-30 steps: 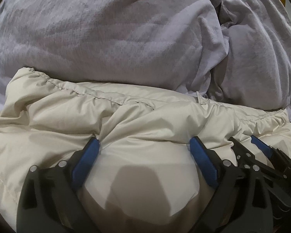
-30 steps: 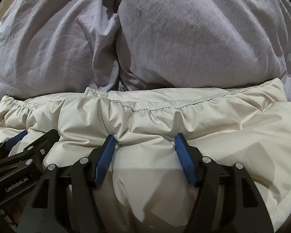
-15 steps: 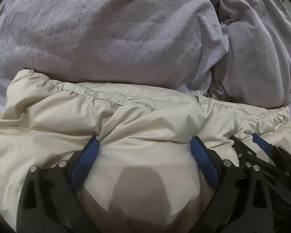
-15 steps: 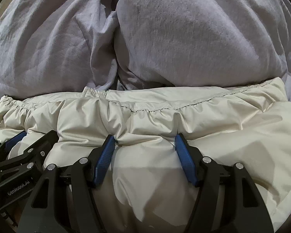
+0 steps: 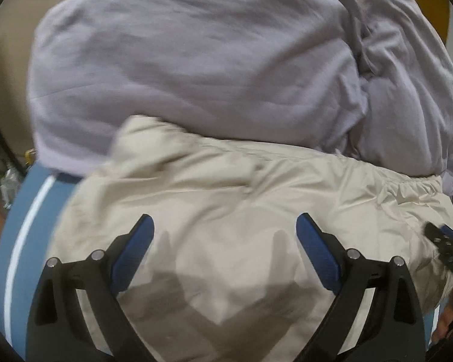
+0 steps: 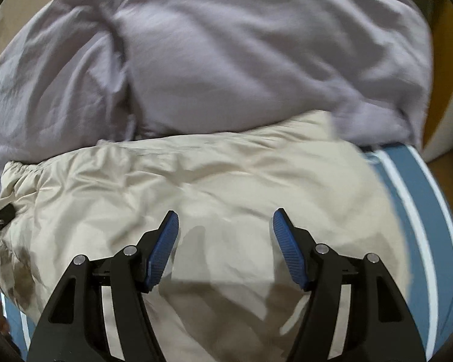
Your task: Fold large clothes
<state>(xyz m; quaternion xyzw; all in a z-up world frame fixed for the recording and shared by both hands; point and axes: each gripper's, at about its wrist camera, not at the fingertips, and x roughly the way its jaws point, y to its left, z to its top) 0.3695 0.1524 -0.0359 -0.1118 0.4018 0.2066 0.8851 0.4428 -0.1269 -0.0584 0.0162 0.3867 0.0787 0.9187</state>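
Both grippers had lifted away from the cream jacket [image 5: 256, 199] since the earlier frames, where their blue pads pressed into its fabric. The left gripper [image 5: 225, 235] stood released above the cloth, its jaws wide and holding nothing. The right gripper [image 6: 225, 226] was likewise spread and empty. The jacket lay folded on a blue cover with white stripes [image 6: 419, 211], its gathered hem at the far side, touching a big heap of lilac bedding [image 5: 196, 60]. No writing could be read in these blurred views. Bare blue cover showed left of the jacket in the left view and right of it in the right view, so there was open room on both outer sides.
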